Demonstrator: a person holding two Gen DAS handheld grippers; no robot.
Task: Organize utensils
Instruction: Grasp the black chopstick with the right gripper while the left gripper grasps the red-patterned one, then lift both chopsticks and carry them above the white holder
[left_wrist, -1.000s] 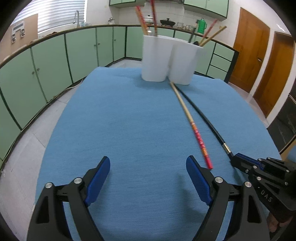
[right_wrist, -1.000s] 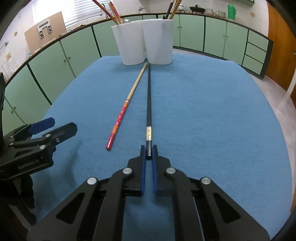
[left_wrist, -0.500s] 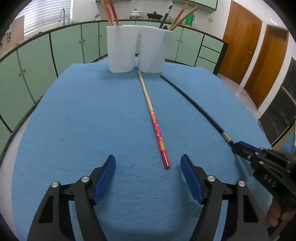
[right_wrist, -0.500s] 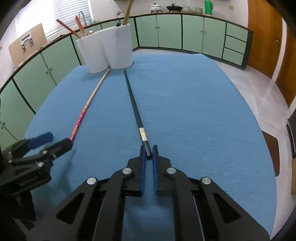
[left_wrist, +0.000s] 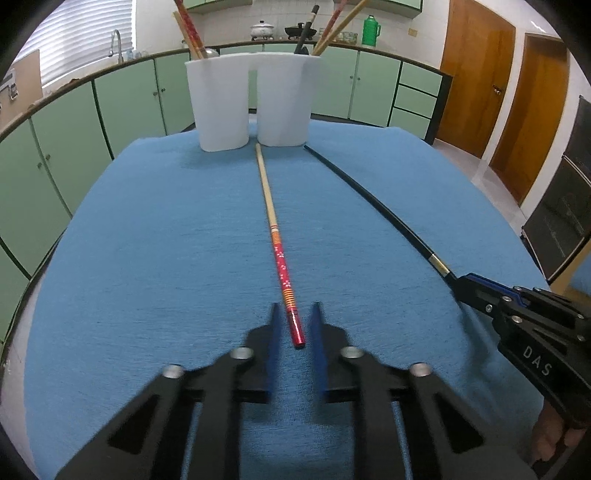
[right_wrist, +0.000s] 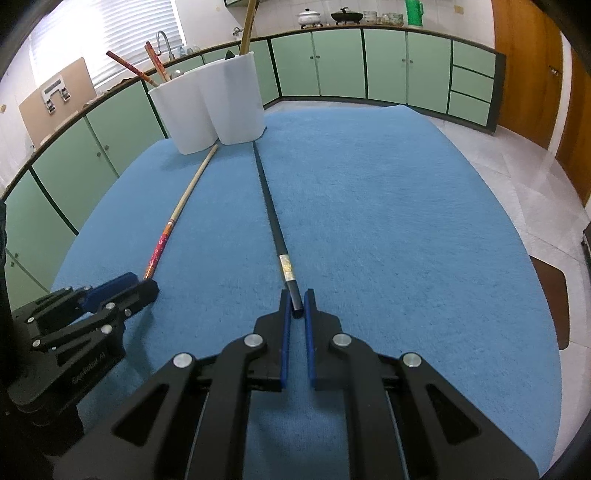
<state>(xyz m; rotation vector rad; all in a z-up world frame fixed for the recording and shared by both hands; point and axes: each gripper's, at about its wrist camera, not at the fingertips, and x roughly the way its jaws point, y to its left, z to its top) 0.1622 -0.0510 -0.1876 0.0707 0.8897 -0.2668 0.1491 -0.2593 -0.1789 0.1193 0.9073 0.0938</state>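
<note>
A red-and-bamboo chopstick (left_wrist: 275, 236) and a black chopstick (left_wrist: 369, 195) lie on the blue cloth, both pointing at the white two-cup holder (left_wrist: 221, 107), which has several chopsticks standing in it. My left gripper (left_wrist: 294, 306) straddles the red end, and its jaws are closing, blurred, with a small gap left on each side of the stick. My right gripper (right_wrist: 296, 295) is shut on the near end of the black chopstick (right_wrist: 271, 218). In the right wrist view the left gripper (right_wrist: 142, 282) sits at the red chopstick's (right_wrist: 184, 199) near end.
The blue cloth (right_wrist: 406, 229) covers a table with rounded edges. Green cabinets (right_wrist: 332, 62) ring the room and wooden doors (left_wrist: 476, 77) stand at the right. The right gripper (left_wrist: 461, 280) shows low right in the left wrist view, a hand behind it.
My left gripper slid right until the red chopstick's end lay between its jaws, then the jaws narrowed from wide open. The right gripper kept its hold on the black chopstick.
</note>
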